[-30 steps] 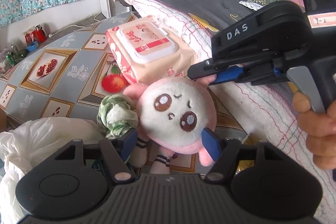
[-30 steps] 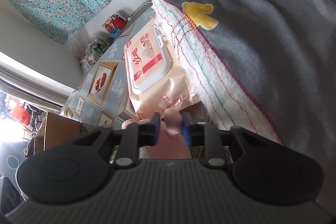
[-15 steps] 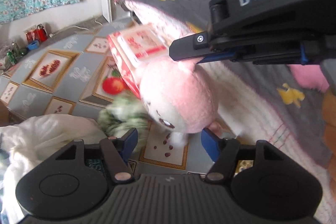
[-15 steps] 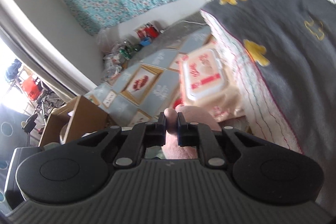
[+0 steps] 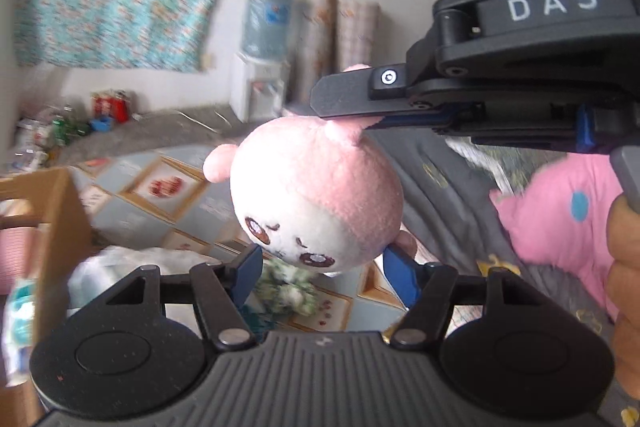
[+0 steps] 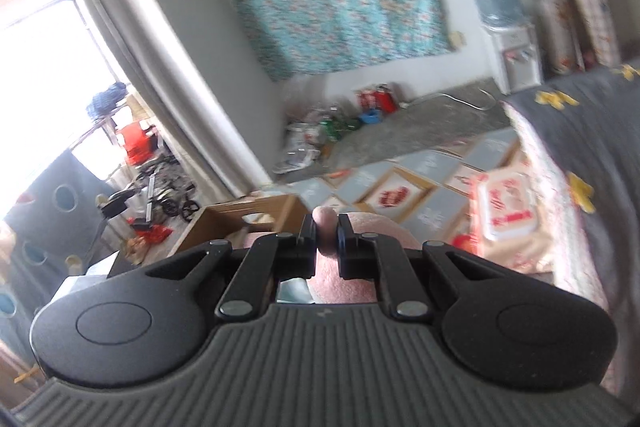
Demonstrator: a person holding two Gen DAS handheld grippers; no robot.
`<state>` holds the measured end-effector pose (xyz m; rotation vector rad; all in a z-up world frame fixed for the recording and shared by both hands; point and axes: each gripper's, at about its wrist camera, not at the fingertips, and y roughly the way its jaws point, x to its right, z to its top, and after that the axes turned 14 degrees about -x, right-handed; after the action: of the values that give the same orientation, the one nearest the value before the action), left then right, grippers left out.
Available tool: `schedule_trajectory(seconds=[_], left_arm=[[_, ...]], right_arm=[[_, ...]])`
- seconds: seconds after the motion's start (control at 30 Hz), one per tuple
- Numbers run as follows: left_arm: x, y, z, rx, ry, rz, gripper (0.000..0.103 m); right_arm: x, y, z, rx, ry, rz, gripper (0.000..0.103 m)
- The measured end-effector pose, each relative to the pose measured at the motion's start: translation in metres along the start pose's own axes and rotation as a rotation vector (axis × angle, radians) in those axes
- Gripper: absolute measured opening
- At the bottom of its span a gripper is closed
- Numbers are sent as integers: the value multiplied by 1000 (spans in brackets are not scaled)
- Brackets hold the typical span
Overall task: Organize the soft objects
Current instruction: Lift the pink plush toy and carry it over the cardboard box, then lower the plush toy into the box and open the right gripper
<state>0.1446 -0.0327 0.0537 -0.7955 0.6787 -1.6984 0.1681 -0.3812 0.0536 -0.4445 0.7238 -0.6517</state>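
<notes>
Up in the air, my right gripper (image 6: 327,243) was clamped hard on one small pink ear (image 6: 323,227) of the plush toy (image 5: 316,195), the pads squeezing that nub flat between them. From the right wrist view the ear poked up past the fingertips and the round pink head bulged just below and behind them, so the whole toy hung beneath my right fingers by that single ear.

My left gripper (image 5: 322,269) sat lower, jaws parted and holding nothing. The toy's face dangled down into the gap between the blue pads (image 5: 400,277), its chin near them; whether the fabric brushed a pad I could not tell. The head was tilted, face turned downward and toward my left fingers, the pinched ear uppermost.

So the toy lay straight ahead of and slightly above my left fingers, hanging below my right ones, and the right hand alone bore it.

Beyond, to the left and lower, stood an open cardboard box (image 5: 56,211), which I judged the likely place for it. A green-and-white bundle (image 5: 290,293) lay on the patterned cloth (image 5: 160,187) under the toy; a pack of wipes (image 6: 506,211) rested beside the grey quilt (image 6: 600,131).
</notes>
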Motion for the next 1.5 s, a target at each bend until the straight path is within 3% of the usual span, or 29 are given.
schedule_trajectory(seconds=[0.17, 0.3, 0.6, 0.8, 0.97, 1.03, 1.23, 1.5], left_arm=[[-40, -55, -19, 84, -121, 81, 68], [-78, -89, -41, 121, -233, 199, 68], [-173, -124, -80, 100, -515, 384, 71], [-220, -137, -103, 104, -627, 467, 77], [-240, -147, -119, 98, -678, 495, 78], [-244, -148, -125, 91, -691, 490, 78], [-256, -149, -138, 99, -689, 476, 78], [-255, -145, -141, 103, -669, 481, 78]], right_arm=[[-64, 14, 10, -31, -110, 135, 8], [-115, 52, 18, -114, -176, 256, 8], [-232, 167, 22, -334, -243, 377, 8], [-242, 270, 18, -488, -177, 321, 8], [-197, 363, 9, -612, -102, 150, 8], [-179, 387, 9, -620, -65, 88, 8], [-156, 407, 23, -634, -22, 37, 9], [-161, 420, 30, -568, -110, -35, 12]])
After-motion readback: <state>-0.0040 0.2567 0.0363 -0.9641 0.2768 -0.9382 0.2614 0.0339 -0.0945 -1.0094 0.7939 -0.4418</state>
